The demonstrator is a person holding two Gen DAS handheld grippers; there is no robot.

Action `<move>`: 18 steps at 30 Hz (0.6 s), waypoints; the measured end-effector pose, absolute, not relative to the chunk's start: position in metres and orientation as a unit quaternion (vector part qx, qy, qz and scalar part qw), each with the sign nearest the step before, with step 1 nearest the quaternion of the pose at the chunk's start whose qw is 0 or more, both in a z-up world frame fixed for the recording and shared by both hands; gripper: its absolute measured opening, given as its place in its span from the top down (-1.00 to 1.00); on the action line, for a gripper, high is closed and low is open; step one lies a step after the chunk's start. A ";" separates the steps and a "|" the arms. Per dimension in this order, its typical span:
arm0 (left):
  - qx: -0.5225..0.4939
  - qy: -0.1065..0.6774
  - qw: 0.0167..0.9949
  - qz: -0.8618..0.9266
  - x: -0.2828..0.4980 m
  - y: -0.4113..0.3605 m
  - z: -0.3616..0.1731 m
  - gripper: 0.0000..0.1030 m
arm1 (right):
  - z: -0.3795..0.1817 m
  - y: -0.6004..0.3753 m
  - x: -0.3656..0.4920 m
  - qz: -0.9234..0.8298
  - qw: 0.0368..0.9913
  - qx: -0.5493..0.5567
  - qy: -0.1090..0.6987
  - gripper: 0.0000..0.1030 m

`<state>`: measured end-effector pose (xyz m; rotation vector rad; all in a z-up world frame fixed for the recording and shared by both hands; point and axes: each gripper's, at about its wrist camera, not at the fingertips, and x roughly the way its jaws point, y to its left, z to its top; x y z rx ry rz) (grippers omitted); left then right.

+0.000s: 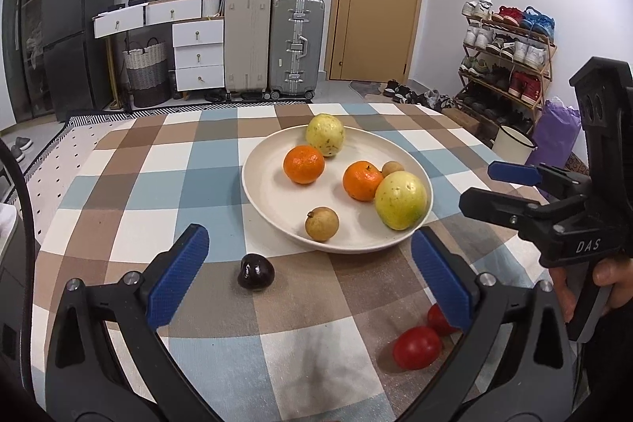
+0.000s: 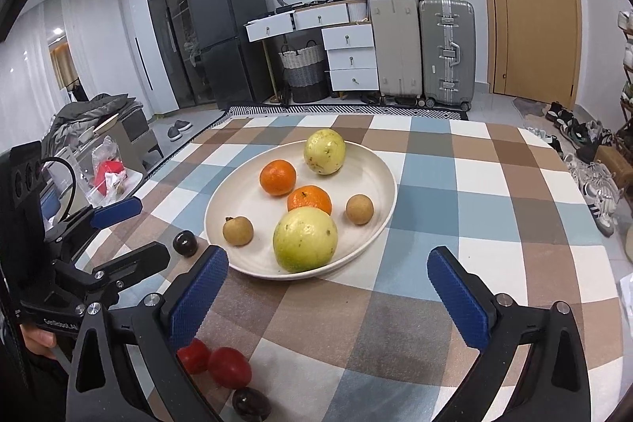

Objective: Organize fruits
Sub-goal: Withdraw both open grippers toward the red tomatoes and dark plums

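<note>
My left gripper (image 1: 308,275) hangs spread wide and empty over the checked tablecloth (image 1: 118,192), and my right gripper (image 2: 328,291) is just as wide apart with nothing between its pads.

Six fruits already sit in the cream plate (image 1: 261,200): two guavas, two mandarins and two small brown longan-like fruits. Still loose on the cloth are a dark plum (image 1: 256,271), two red tomatoes (image 1: 417,347) lying touching each other, and a second dark plum (image 2: 251,404) that only my right camera shows, low and just beside the tomatoes.

What matters is which gripper goes where. The first plum lies straight ahead of my left gripper, a little left of the midline between its fingers, on the near side of the plate rim and close to it. It is roundish, slightly heart-shaped, so I judge no wrist turn is needed. From my right gripper that plum lies far off to the left, beyond my left gripper. The tomatoes sit under my right gripper's left finger (image 2: 198,299) and my left gripper's right finger (image 1: 443,283), awkward for both.

So I judge the left takes the plum first.
</note>
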<state>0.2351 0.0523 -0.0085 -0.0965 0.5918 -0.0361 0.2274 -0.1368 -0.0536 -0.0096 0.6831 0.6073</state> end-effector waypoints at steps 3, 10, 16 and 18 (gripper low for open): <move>-0.046 0.298 0.953 -0.022 0.231 0.050 -0.010 -0.98 | -0.054 -0.136 0.226 0.292 0.897 -0.008 0.331 -0.99; -0.041 0.301 0.952 -0.031 0.214 0.044 -0.012 -0.98 | -0.055 -0.139 0.217 0.293 0.896 -0.014 0.332 -0.99; -0.031 0.300 0.953 -0.038 0.211 0.037 -0.011 -0.98 | -0.061 -0.144 0.209 0.292 0.895 -0.018 0.337 -0.99; -0.028 0.304 0.951 -0.041 0.211 0.035 -0.011 -0.98 | -0.062 -0.145 0.206 0.293 0.894 -0.019 0.339 -0.99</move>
